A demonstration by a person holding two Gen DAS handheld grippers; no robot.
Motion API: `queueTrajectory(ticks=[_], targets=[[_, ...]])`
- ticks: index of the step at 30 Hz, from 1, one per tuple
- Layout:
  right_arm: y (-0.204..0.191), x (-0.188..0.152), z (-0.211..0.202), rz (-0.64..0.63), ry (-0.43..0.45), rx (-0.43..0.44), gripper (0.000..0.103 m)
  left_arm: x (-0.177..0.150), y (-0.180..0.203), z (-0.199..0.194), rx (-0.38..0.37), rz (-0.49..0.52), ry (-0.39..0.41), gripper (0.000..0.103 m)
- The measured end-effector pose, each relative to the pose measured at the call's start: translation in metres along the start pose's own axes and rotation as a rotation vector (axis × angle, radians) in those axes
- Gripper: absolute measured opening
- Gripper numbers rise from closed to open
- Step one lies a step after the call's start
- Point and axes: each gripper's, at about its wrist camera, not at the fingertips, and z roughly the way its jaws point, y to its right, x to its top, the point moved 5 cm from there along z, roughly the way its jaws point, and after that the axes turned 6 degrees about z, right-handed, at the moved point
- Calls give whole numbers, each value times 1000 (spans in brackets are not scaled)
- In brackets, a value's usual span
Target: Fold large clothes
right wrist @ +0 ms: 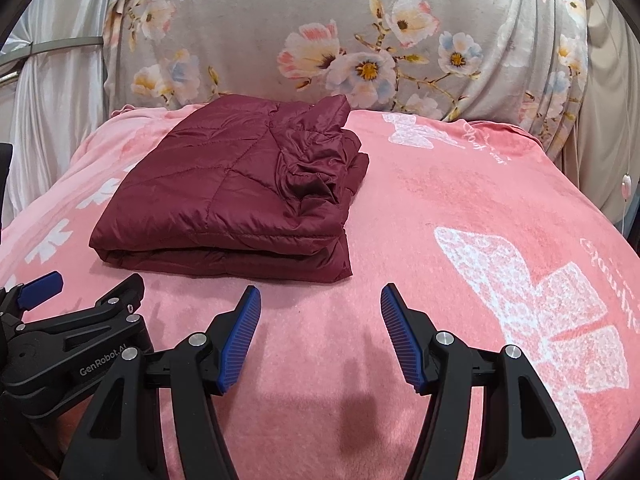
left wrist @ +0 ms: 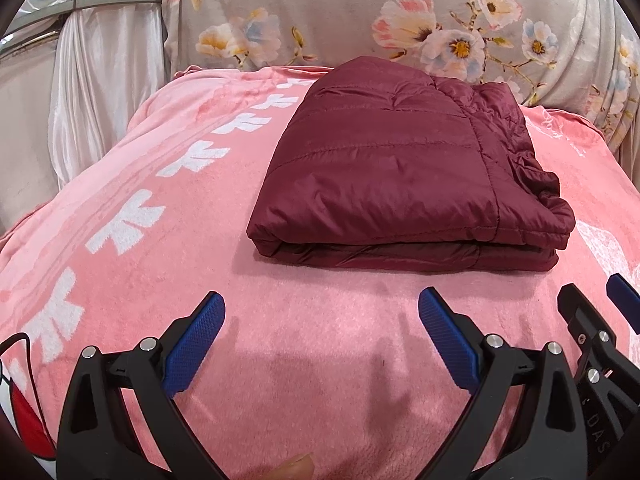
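Left tongs (left wrist: 322, 312) at 6 o'clock, blue pads spread wide, holding nothing, hovering over pink blanket (left wrist: 140, 184). Right tongs (right wrist: 320, 306) just beside them at 3 o'clock, likewise spread and empty. Maroon quilted jacket (left wrist: 400, 172) lies folded in stacked layers on the blanket at 12 o'clock, apart from both tongs. Floral cover (right wrist: 360, 40) behind jacket.
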Motion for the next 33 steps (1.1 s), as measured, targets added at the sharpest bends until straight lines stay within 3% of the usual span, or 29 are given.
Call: queueTrajectory(ticks=[33], targets=[[-2, -1, 1, -10, -1, -8, 61, -1, 5, 2, -21, 8, -15, 95]])
